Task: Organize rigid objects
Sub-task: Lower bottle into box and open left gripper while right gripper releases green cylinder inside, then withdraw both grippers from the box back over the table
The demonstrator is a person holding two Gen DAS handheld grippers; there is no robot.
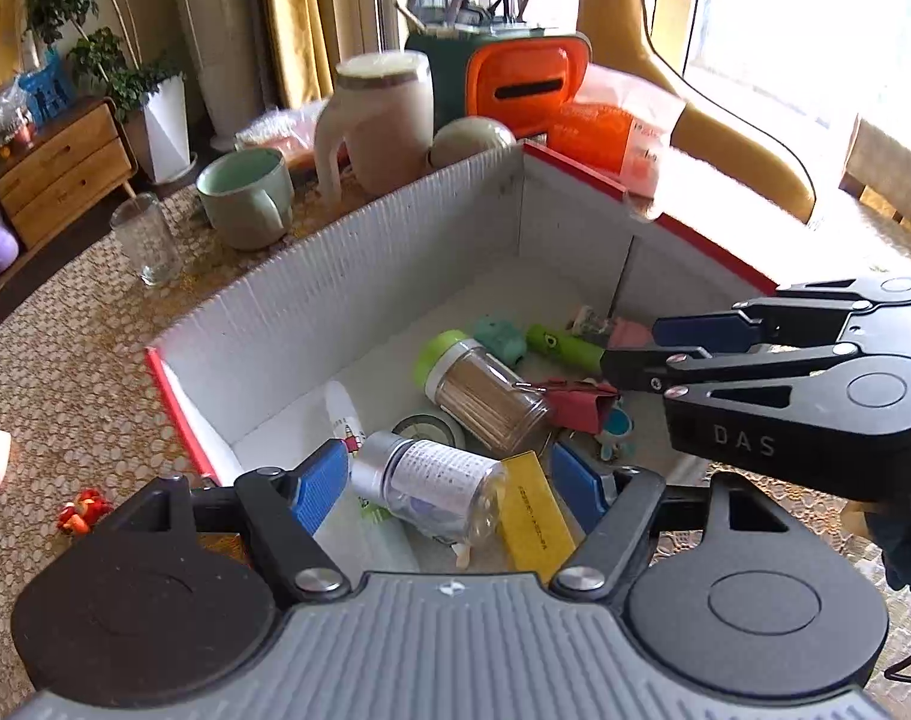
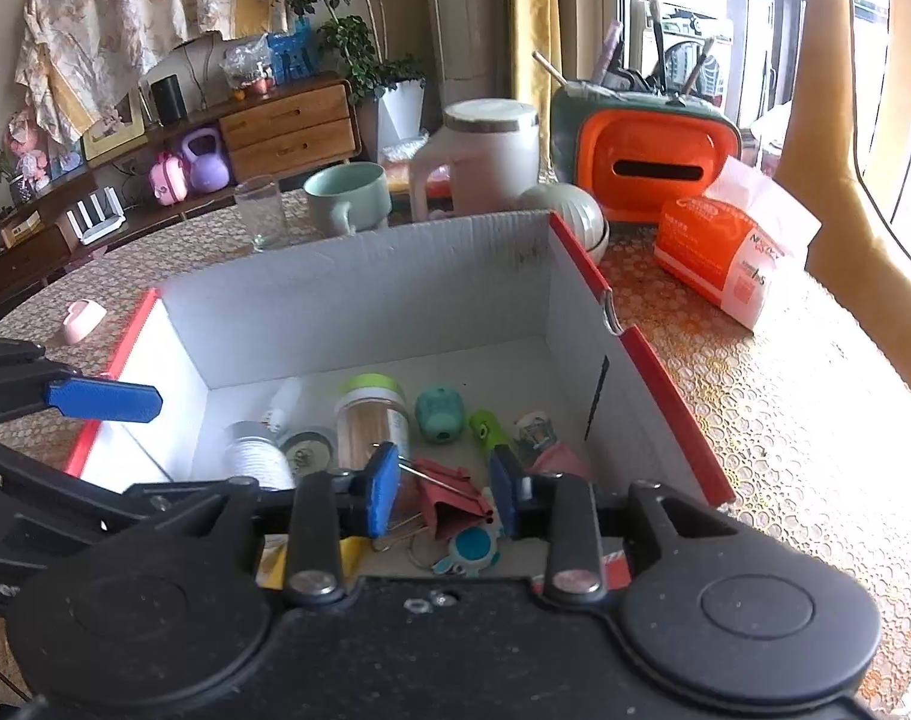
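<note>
Box [image 2: 359,300]: white card, red rim, open top, on the table [image 2: 785,420] toward its near edge. Contents on the box floor: toothpick jar [image 1: 485,396] with green lid, lying on its side mid-floor; clear bottle [image 1: 431,483] with silver cap, also on its side near the box's near wall; yellow bar [image 1: 536,516] beside it; red clip [image 2: 449,501]; teal lump [image 2: 440,414] and green tube [image 2: 488,429] toward the far wall; tape roll [image 2: 305,450].

Table: lace-patterned cloth. Beyond the box's far wall stand a glass [image 2: 262,213], green mug [image 2: 347,195], white jug [image 2: 485,159] and orange tissue box [image 2: 653,171]; a tissue pack [image 2: 731,252] lies off the box's right corner. A pink case [image 2: 83,319] sits at the table's left edge. Room behind: wooden dresser [image 2: 290,129], plants, yellow curtains.

My left gripper [image 1: 452,486]: jaws wide apart over the clear bottle, pads not pressing it.

My right gripper [image 2: 443,495]: jaws partly apart, above the red clip, nothing clamped.

Clearance: both tools hang inside the box's rim; the far half of the floor is bare.
</note>
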